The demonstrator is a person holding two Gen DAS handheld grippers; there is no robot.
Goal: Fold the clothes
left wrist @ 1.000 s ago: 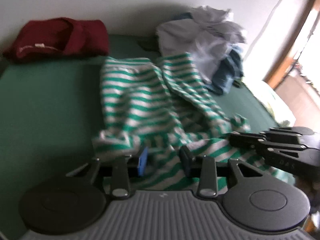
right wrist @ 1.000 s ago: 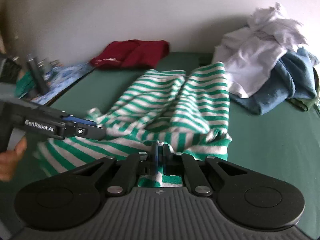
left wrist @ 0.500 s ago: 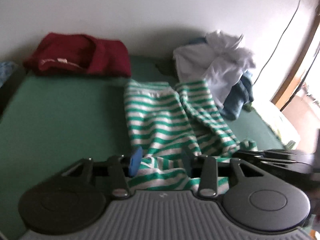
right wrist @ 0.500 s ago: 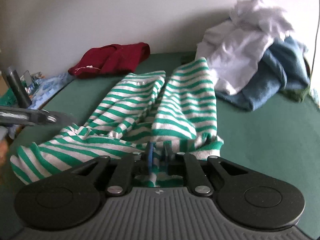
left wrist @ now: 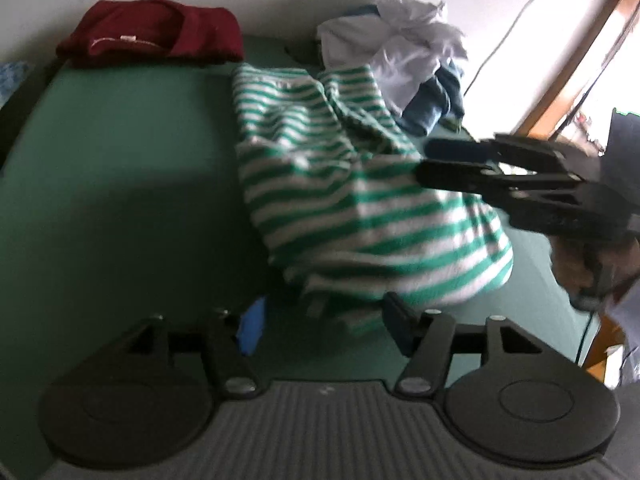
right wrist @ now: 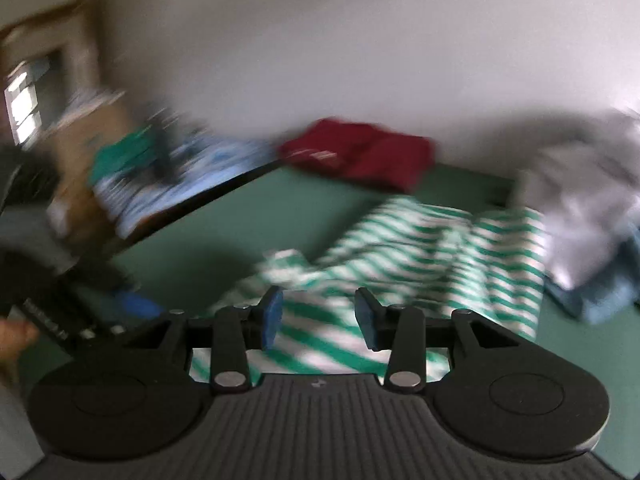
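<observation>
A green-and-white striped garment (left wrist: 352,200) lies bunched on the green table (left wrist: 120,200), its near part doubled over on itself. My left gripper (left wrist: 324,328) is open just short of the garment's near edge, with nothing between its blue pads. To the right, the right gripper (left wrist: 430,158) hovers over the garment with its fingers apart. In the blurred right wrist view, the right gripper (right wrist: 320,316) is open above the striped cloth (right wrist: 420,256) and holds nothing. A hand shows at that view's left edge.
A folded dark red garment (left wrist: 152,32) lies at the table's far left. A heap of white and blue clothes (left wrist: 400,52) sits at the far right, touching the striped garment. Blue patterned items (right wrist: 180,184) lie beyond the table's left edge. A bright window is on the right.
The right gripper has opened and let go of the striped hem. Both grippers have drawn back from the garment, which now lies doubled over. The left jaws stand wider.
</observation>
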